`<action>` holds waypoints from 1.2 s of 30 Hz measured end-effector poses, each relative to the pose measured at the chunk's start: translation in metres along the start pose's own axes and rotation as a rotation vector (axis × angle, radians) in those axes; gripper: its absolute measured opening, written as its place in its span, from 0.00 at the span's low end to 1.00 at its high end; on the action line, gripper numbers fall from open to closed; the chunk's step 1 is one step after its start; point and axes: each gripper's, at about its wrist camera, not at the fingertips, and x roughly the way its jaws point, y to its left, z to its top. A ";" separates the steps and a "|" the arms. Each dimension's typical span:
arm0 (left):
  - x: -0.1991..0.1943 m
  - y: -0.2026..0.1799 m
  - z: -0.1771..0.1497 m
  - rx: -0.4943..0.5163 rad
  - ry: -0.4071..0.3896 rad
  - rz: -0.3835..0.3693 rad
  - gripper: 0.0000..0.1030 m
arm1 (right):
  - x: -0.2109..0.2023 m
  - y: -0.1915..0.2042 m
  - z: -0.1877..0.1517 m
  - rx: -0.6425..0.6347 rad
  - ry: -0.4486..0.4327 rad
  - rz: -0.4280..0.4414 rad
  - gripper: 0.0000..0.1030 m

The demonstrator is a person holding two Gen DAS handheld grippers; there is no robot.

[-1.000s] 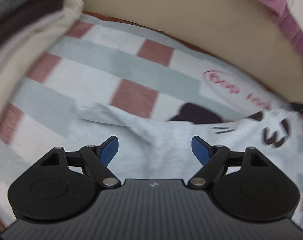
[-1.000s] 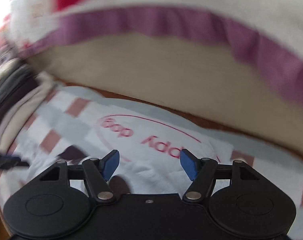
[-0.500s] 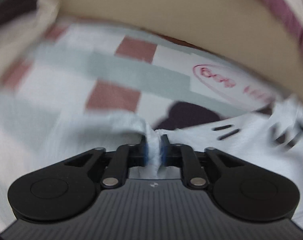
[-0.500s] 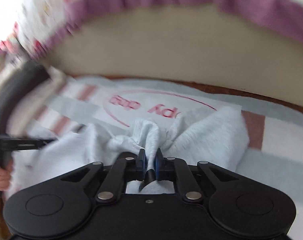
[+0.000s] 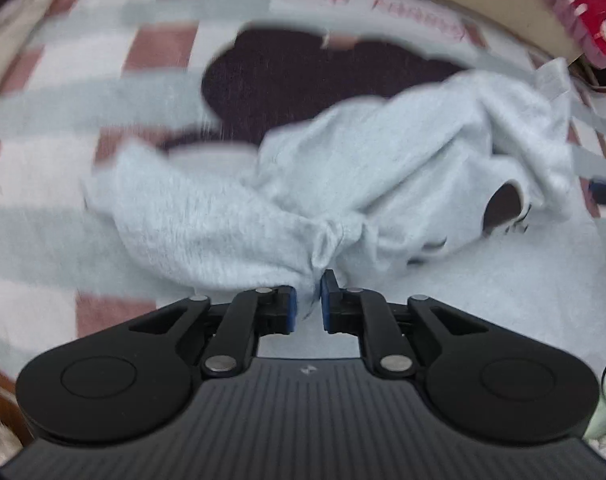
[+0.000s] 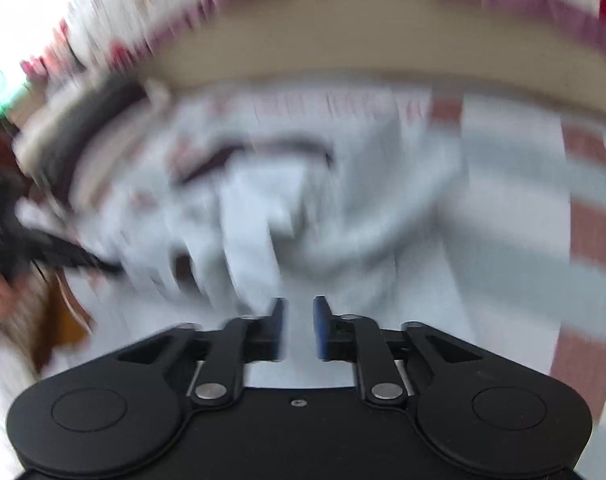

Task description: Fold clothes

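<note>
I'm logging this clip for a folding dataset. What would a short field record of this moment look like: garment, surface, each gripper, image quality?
garment: light grey garment, bunched and partly lifted, dark print showing near its right side
surface: checked blanket in white, grey-green and reddish brown, with a large dark patch
left gripper: jaws nearly shut, pinching a gathered fold of the garment
right gripper: jaws narrowly apart; whether cloth sits between them cannot be told
backdrop: beige panel beyond the blanket
image quality: right wrist view heavily motion-blurred, left wrist view mildly blurred
</note>
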 end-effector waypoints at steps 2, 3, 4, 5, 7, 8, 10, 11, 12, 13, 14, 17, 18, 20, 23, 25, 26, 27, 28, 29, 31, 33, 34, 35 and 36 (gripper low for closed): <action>-0.018 -0.002 0.006 0.019 -0.099 -0.029 0.36 | -0.009 -0.003 0.017 0.004 -0.086 0.015 0.63; -0.026 -0.003 0.008 0.020 -0.146 -0.032 0.42 | -0.008 -0.003 0.024 0.007 -0.109 0.019 0.63; -0.034 -0.003 0.010 0.021 -0.193 -0.035 0.43 | -0.004 -0.001 0.030 0.009 -0.117 0.021 0.63; -0.040 -0.001 0.012 0.015 -0.235 -0.036 0.44 | 0.003 0.004 0.034 -0.006 -0.120 0.023 0.63; -0.044 0.007 0.018 -0.021 -0.276 -0.037 0.55 | 0.021 0.017 0.038 -0.075 -0.111 0.024 0.63; -0.041 0.012 0.022 -0.044 -0.280 -0.020 0.55 | 0.033 0.027 0.038 -0.126 -0.099 0.016 0.63; -0.033 0.020 0.030 -0.080 -0.274 0.046 0.55 | 0.055 0.048 0.038 -0.238 -0.077 -0.010 0.63; -0.031 0.020 0.032 -0.080 -0.274 0.067 0.55 | 0.064 0.058 0.038 -0.293 -0.073 -0.040 0.63; -0.029 0.020 0.034 -0.076 -0.276 0.076 0.55 | 0.072 0.067 0.038 -0.338 -0.071 -0.071 0.63; -0.027 0.021 0.037 -0.073 -0.278 0.085 0.55 | 0.080 0.073 0.039 -0.373 -0.058 -0.095 0.64; -0.019 0.021 0.040 -0.066 -0.256 0.049 0.55 | 0.088 0.077 0.039 -0.400 -0.037 -0.115 0.65; 0.012 0.023 0.053 -0.028 -0.154 -0.094 0.55 | 0.118 0.078 0.035 -0.457 0.057 -0.219 0.71; 0.019 0.022 0.053 -0.009 -0.132 -0.089 0.55 | 0.127 0.075 0.032 -0.449 0.089 -0.268 0.71; 0.027 0.019 0.051 0.022 -0.107 -0.062 0.55 | 0.134 0.070 0.029 -0.401 0.109 -0.326 0.70; 0.040 0.015 0.047 0.068 -0.069 -0.021 0.55 | 0.114 0.064 0.031 -0.311 0.027 -0.260 0.08; 0.049 0.013 0.045 0.099 -0.043 0.006 0.55 | 0.097 0.065 0.035 -0.284 -0.027 -0.248 0.07; 0.048 0.011 0.043 0.108 -0.041 0.017 0.54 | 0.085 0.066 0.037 -0.286 -0.060 -0.260 0.07; 0.044 0.011 0.041 0.113 -0.041 0.029 0.46 | 0.071 0.067 0.037 -0.294 -0.097 -0.281 0.07; 0.037 0.010 0.038 0.121 -0.046 0.044 0.29 | 0.053 0.067 0.036 -0.295 -0.137 -0.300 0.07; 0.031 0.009 0.033 0.125 -0.050 0.058 0.23 | 0.037 0.066 0.034 -0.285 -0.162 -0.318 0.07; 0.020 0.007 0.025 0.114 -0.051 0.061 0.11 | 0.017 0.059 0.026 -0.250 -0.159 -0.357 0.07; 0.009 0.005 0.018 0.109 -0.064 0.041 0.10 | 0.015 0.046 0.010 -0.187 -0.063 -0.395 0.08; 0.005 0.002 0.016 0.115 -0.071 0.035 0.10 | 0.018 0.037 0.001 -0.142 -0.002 -0.403 0.11; 0.002 -0.001 0.013 0.124 -0.072 0.038 0.10 | 0.024 0.028 -0.009 -0.083 0.084 -0.394 0.12; 0.000 -0.005 0.009 0.133 -0.070 0.044 0.10 | 0.029 0.020 -0.019 -0.025 0.160 -0.368 0.12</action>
